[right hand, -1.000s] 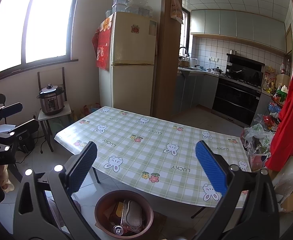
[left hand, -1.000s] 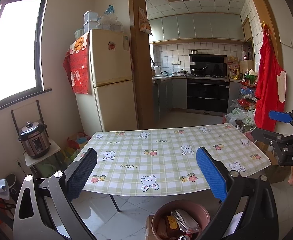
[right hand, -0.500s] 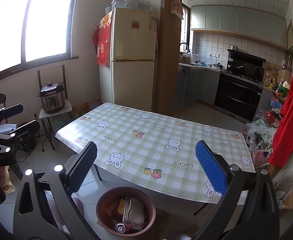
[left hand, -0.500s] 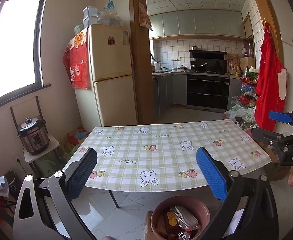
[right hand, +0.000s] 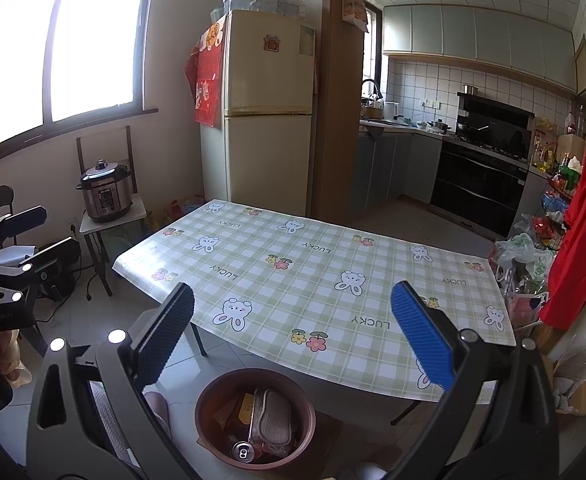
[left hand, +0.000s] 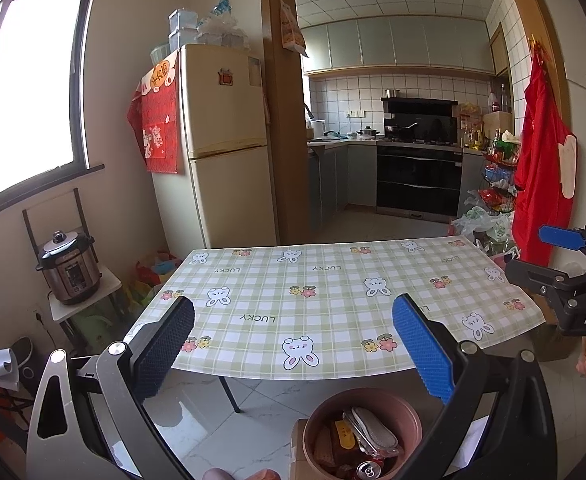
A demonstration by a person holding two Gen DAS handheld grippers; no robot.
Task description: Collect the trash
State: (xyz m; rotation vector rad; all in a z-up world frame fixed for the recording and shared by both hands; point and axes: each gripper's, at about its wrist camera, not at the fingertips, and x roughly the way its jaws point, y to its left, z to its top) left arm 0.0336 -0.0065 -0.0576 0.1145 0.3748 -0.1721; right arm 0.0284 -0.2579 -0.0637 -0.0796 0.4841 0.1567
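A brown trash bin [left hand: 409, 408] stands on the floor by the near edge of the table; it also shows in the right wrist view [right hand: 209, 400]. It holds a crushed can [right hand: 242, 450], a grey flattened item [right hand: 273, 414] and wrappers. The table [left hand: 333, 280] has a green checked cloth with nothing on it. My left gripper [left hand: 293, 344] is open and empty, held above the bin. My right gripper [right hand: 293, 344] is open and empty too. Each gripper shows at the edge of the other's view.
A fridge [left hand: 221, 140] stands behind the table. A pressure cooker [left hand: 67, 268] sits on a small stand at the left. A red garment [left hand: 541, 140] hangs at the right above bags [left hand: 481, 220] on the floor. The kitchen lies beyond.
Both grippers have drawn back and lifted a little, so the table and bin sit lower and farther in view. Both stay open and empty.
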